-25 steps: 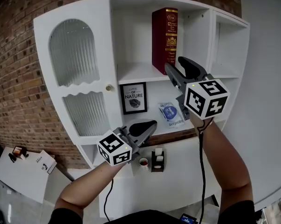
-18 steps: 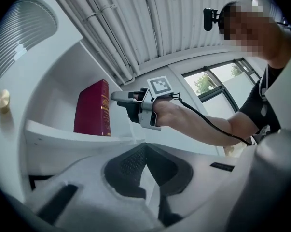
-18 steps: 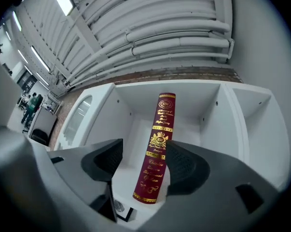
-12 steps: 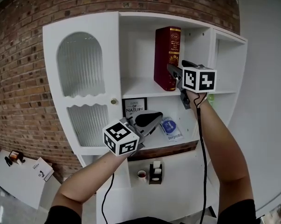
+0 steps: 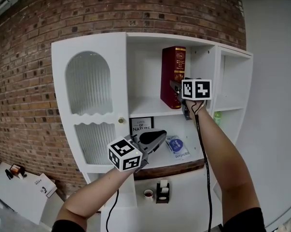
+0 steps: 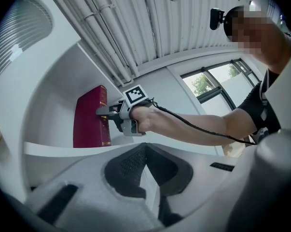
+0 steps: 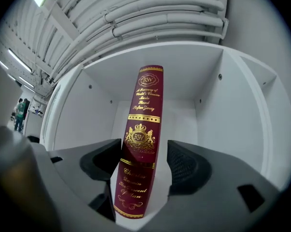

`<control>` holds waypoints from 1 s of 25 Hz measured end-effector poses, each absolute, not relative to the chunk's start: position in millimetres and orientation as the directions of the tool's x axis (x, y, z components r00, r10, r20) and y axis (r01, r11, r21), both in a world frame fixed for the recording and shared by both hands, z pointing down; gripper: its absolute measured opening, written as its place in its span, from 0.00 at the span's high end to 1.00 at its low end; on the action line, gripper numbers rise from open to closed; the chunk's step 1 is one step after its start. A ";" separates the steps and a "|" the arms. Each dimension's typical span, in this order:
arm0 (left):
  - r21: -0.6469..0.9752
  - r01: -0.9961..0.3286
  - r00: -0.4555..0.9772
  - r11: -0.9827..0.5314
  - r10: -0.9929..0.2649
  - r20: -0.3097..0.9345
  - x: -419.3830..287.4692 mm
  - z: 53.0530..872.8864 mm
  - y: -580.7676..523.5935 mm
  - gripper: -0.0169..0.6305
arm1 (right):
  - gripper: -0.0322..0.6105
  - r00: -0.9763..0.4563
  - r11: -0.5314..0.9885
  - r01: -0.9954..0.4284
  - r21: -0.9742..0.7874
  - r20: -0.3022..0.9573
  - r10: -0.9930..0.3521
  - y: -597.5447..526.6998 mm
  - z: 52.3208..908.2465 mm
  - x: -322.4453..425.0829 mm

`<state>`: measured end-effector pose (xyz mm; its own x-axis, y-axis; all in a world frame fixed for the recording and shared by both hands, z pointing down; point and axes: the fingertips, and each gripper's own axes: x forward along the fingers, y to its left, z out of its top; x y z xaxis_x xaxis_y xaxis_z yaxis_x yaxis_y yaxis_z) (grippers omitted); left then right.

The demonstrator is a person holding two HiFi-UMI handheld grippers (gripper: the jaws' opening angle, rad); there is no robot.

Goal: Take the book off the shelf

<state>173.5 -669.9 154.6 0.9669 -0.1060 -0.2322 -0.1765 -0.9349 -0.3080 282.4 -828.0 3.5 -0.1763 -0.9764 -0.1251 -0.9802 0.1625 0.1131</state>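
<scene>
A dark red book (image 5: 173, 76) with gold lettering stands upright on the upper shelf (image 5: 143, 108) of a white cabinet. My right gripper (image 5: 178, 89) is raised to the book's lower spine. In the right gripper view the book (image 7: 140, 144) stands between the jaws of that gripper (image 7: 140, 167); the jaws are opening, and a gap shows at the right pad (image 7: 184, 166). My left gripper (image 5: 157, 135) hangs lower, in front of the middle shelf, shut with nothing in it. Its own view shows the shut left gripper (image 6: 144, 151), the book (image 6: 90, 117) and the right gripper (image 6: 109, 112).
A framed print (image 5: 141, 124) and a blue packet (image 5: 176, 146) sit on the middle shelf. The arched cabinet door (image 5: 90, 83) with its knob (image 5: 121, 121) is closed at the left. A mug (image 5: 148, 194) stands below. Brick wall behind; a white table (image 5: 20, 187) at the lower left.
My right gripper has risen and moved forward from in front of the shelf edge to the book's spine. The left gripper stayed low. The head view has tilted upward.
</scene>
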 end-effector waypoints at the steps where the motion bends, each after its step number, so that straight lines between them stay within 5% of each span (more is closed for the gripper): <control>1: -0.312 -0.180 0.967 -0.933 -0.109 -0.232 171.8 154.7 -669.3 0.96 | 0.51 -0.180 0.168 -0.980 0.107 -0.117 -0.977 -830.6 4.3 281.4; 25: -0.304 -0.222 0.957 -0.926 -0.148 -0.249 134.8 153.8 -677.1 0.96 | 0.54 -0.132 0.127 -0.989 0.079 -0.053 -0.990 -861.3 7.5 275.3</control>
